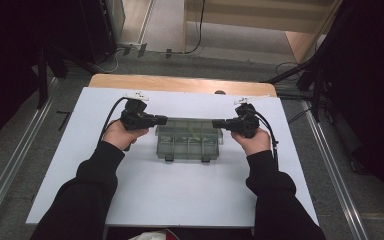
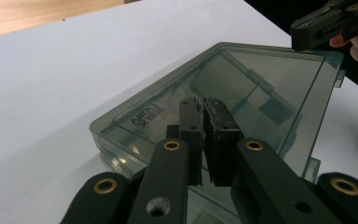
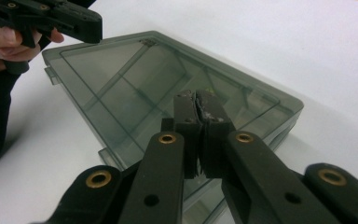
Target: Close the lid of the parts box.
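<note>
So, a smoky clear compartment box [image 1: 190, 139] with its lid shut is laid flat on the white table [image 1: 130, 195], right between the two grippers. The left gripper [image 2: 204, 116] is held over the box's left end with its jaws pressed together, nothing pinched. The right gripper [image 3: 197, 109] is hung over the right end, jaws likewise closed up and empty.

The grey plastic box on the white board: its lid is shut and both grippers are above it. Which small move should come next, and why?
Probably open the jaws of one gripper and bring it toward the two latches on the near edge. The box is shut with its lid down, and the left gripper and the right gripper are both shut on nothing over its ends, so neither can yet take hold of a latch.
</note>
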Demonstrator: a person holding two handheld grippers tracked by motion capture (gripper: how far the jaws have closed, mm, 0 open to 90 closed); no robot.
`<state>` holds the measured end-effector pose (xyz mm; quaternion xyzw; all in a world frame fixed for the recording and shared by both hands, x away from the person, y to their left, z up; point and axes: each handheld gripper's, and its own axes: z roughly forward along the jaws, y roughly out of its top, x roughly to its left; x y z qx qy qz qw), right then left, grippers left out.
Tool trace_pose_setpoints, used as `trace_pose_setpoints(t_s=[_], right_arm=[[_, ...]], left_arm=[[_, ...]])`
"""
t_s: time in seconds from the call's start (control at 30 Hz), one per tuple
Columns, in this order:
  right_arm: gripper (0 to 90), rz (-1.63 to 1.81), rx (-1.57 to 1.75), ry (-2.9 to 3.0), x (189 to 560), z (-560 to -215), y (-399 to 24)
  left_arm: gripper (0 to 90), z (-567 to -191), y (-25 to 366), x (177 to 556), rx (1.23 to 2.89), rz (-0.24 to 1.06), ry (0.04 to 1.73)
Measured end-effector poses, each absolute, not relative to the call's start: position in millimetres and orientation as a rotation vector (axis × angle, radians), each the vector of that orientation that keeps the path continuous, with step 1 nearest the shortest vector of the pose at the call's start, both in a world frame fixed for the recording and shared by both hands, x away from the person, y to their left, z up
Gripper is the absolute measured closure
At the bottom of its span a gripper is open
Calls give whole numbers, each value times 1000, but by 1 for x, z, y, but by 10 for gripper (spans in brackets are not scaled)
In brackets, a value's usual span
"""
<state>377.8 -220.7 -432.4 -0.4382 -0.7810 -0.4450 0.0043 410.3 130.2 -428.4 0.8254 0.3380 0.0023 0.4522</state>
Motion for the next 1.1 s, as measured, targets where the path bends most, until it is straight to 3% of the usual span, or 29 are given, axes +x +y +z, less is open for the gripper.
trace_pose_setpoints(t_s=[1.1], right_arm=[[874,-1349,-1293,-2461,350,-443,-213]], left_arm=[[856,-441,133,378,2069,0,778]])
